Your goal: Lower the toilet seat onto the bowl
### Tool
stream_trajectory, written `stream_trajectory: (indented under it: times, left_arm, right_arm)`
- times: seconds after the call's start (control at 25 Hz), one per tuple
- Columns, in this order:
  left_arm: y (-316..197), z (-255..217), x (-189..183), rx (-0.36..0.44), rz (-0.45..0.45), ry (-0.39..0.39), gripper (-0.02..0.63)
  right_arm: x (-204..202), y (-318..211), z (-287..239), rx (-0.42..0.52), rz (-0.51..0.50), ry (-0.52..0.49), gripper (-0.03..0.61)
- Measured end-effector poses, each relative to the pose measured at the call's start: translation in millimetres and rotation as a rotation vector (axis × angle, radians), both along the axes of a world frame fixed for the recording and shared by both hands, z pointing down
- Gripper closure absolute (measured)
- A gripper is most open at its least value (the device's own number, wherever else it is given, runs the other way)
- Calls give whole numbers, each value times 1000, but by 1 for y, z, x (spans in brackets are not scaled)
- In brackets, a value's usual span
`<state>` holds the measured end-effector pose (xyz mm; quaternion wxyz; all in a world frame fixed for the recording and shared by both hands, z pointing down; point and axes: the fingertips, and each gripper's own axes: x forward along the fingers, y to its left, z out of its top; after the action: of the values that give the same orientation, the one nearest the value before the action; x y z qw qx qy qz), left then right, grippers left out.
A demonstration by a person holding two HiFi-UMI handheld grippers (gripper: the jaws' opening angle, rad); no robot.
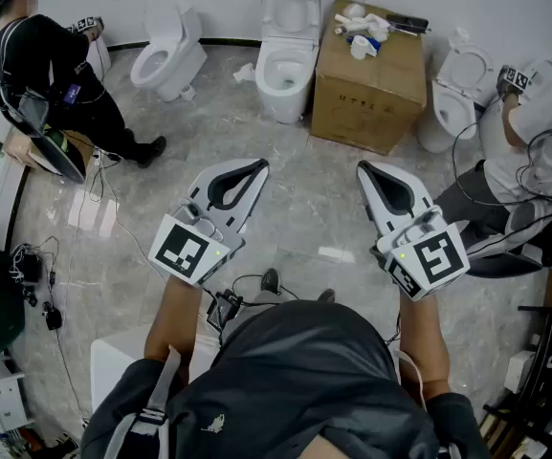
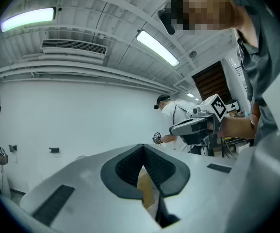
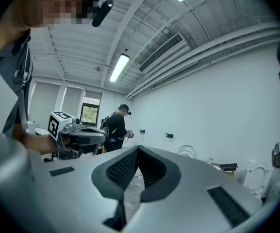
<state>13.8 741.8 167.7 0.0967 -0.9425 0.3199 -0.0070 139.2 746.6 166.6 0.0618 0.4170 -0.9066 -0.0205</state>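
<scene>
At the far left of the head view a person in black (image 1: 51,65) stands by the wall, and just to the right a toilet (image 1: 167,57) sits askew on the grey marble floor (image 1: 304,218). Nearer the camera, the left gripper (image 1: 242,180) is held level over the floor; in the left gripper view (image 2: 142,165) its two dark ribbed pads meet at the tips, jaws together with nothing between them. Straight ahead against the far wall stands the middle toilet (image 1: 285,84), the one both grippers point towards. Its toilet seat (image 1: 290,3) is raised, leaning back towards the wall above the open bowl (image 1: 283,73). It is well apart from both grippers, with a stretch of bare floor between. Just to its right is a cardboard box (image 1: 366,89) with small white items and a dark object on top. The right gripper (image 1: 386,187) is held beside the left one, the two apart and roughly parallel. In the right gripper view (image 3: 137,166) its jaws are likewise closed tip to tip and grip nothing. Further right a third toilet (image 1: 445,113) stands with its lid up. At the right edge a person in a white shirt (image 1: 543,122) crouches beside it, holding another marker-cube gripper (image 1: 513,78) near that lid.
</scene>
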Motion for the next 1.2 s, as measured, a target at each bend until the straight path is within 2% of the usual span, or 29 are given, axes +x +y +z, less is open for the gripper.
stream_trajectory:
  times: [0.28, 0.64, 0.84, 1.2]
  left_arm:
    - [-10, 11, 2, -33, -62, -4, 609]
    - [-10, 23, -2, -50, -95, -1, 609]
    - [-24, 27, -19, -56, -93, 10, 610]
    - [-56, 25, -60, -35, -51, -26, 610]
  right_arm:
    - [9, -8, 8, -18, -15, -2, 571]
    - [9, -14, 17, -38, -30, -29, 571]
    - [-8, -24, 17, -41, -16, -51, 571]
    - [-58, -53, 18, -31, 32, -30, 571]
